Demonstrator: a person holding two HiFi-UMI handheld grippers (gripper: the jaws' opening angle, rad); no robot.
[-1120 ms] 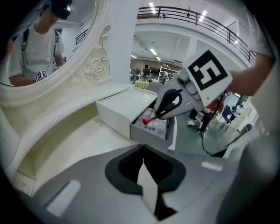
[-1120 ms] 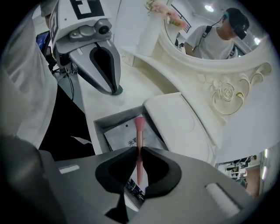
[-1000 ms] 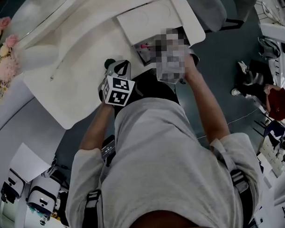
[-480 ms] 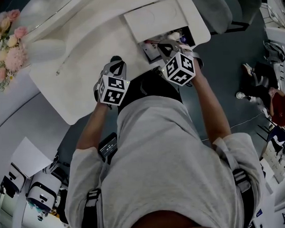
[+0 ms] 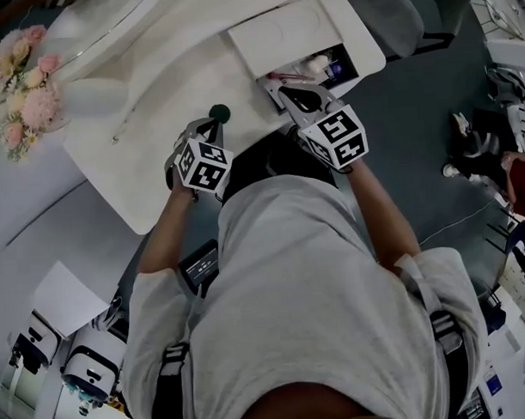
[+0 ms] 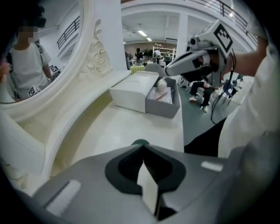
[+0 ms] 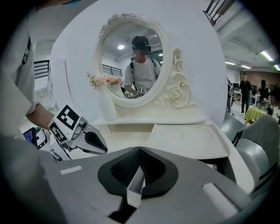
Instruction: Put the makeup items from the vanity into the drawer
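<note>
Drawer [image 6: 164, 109] open, several makeup items [image 5: 313, 67] inside. One dark green round item [image 5: 219, 114] left on bench [image 5: 156, 105], just beyond left hand-held gripper [image 5: 210, 125]. It and right hand-held gripper [image 5: 286, 93] are clenched, empty. I judge task nearly done.

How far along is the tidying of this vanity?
Done: small items lie in the open grey drawer. In hand: nothing; left gripper and right gripper are both shut, empty. Remaining: one dark green round item on the white vanity top.

Drawer [image 6: 162, 108] open, makeup items [image 5: 313, 67] inside; dark round item [image 5: 219, 114], perhaps a jar, on vanity [image 5: 172, 87]
</note>
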